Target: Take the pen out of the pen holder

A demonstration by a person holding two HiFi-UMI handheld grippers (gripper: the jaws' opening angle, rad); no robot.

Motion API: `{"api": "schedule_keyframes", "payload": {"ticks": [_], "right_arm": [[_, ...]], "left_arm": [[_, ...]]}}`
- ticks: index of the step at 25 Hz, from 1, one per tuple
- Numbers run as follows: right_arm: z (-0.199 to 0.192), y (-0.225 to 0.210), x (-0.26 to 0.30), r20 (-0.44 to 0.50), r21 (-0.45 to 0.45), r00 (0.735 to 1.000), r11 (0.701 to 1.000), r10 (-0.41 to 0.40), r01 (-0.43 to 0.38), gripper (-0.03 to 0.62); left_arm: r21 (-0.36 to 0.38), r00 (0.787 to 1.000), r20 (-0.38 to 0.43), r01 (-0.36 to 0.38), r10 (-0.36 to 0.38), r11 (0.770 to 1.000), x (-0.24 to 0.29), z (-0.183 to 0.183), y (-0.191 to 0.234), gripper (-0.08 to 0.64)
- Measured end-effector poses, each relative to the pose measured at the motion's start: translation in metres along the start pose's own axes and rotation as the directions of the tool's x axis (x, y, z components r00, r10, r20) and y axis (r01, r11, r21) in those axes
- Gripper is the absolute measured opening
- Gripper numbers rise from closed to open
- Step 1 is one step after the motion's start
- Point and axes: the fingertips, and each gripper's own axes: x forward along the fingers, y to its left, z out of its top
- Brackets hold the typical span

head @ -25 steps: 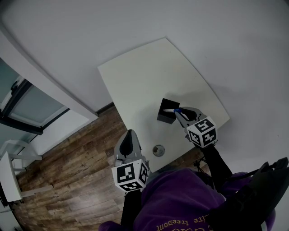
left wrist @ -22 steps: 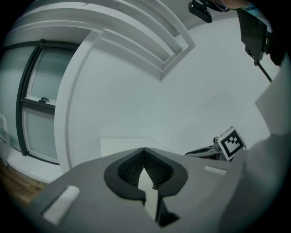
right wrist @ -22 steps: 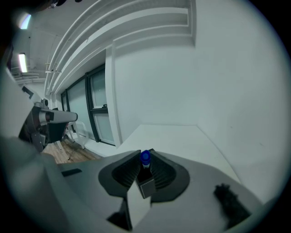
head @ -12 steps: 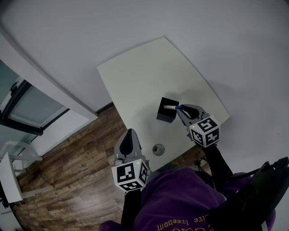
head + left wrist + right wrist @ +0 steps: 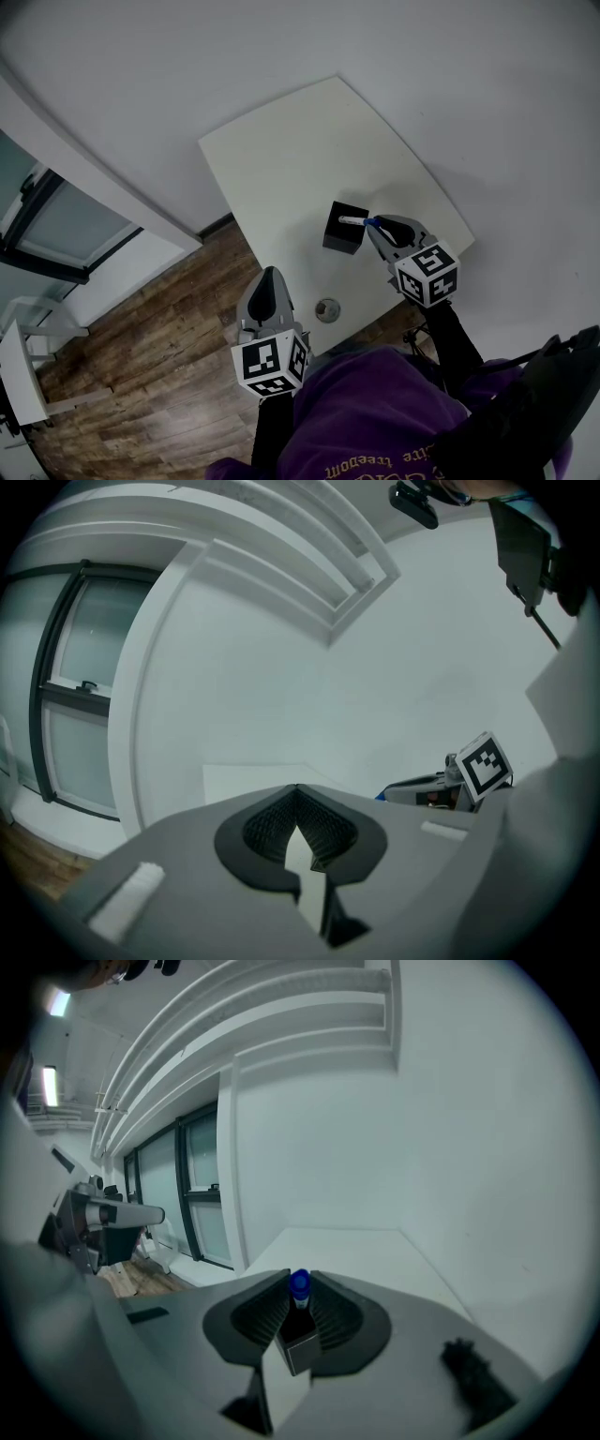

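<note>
The right claw [image 5: 375, 228] pinches the pen [image 5: 353, 221], likely light, stiff and slick, at its blue cap [image 5: 299, 1283]; the left claw [image 5: 296, 791] is closed and empty.

Blue-capped pen [image 5: 352, 221] aslant at black holder [image 5: 339, 240]

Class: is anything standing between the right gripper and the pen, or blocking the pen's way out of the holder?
Nothing visible does. The right gripper grips the pen by its blue end, and the space above the black pen holder is free.
</note>
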Motion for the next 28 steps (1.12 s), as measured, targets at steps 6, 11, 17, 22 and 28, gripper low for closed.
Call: {"api": "schedule_keyframes", "payload": {"ticks": [6, 11, 17, 22, 28], "right_arm": [[0.008, -0.003, -0.005, 0.019, -0.008, 1.0, 1.0, -0.007, 0.007, 0.071], [0.012, -0.004, -0.007, 0.027, -0.022, 1.0, 1.0, -0.008, 0.008, 0.071], [0.016, -0.006, -0.007, 0.037, -0.025, 0.999, 1.0, -0.007, 0.008, 0.072], [0.018, -0.008, -0.008, 0.044, -0.027, 0.999, 1.0, -0.006, 0.008, 0.072], [0.022, -0.009, -0.01, 0.056, -0.025, 0.998, 1.0, -0.009, 0.011, 0.071]], "left_arm": [[0.002, 1.0, 0.0, 0.005, -0.005, 1.0, 0.001, 0.002, -0.002, 0.005], [0.003, 1.0, 0.0, 0.008, -0.008, 1.0, 0.003, 0.002, -0.005, 0.006], [0.003, 1.0, 0.0, 0.01, -0.01, 1.0, 0.006, 0.002, -0.005, 0.005], [0.003, 1.0, -0.001, 0.011, -0.011, 1.0, 0.008, 0.002, -0.006, 0.006], [0.003, 1.0, 0.0, 0.012, -0.012, 1.0, 0.007, 0.004, -0.006, 0.006]]}}
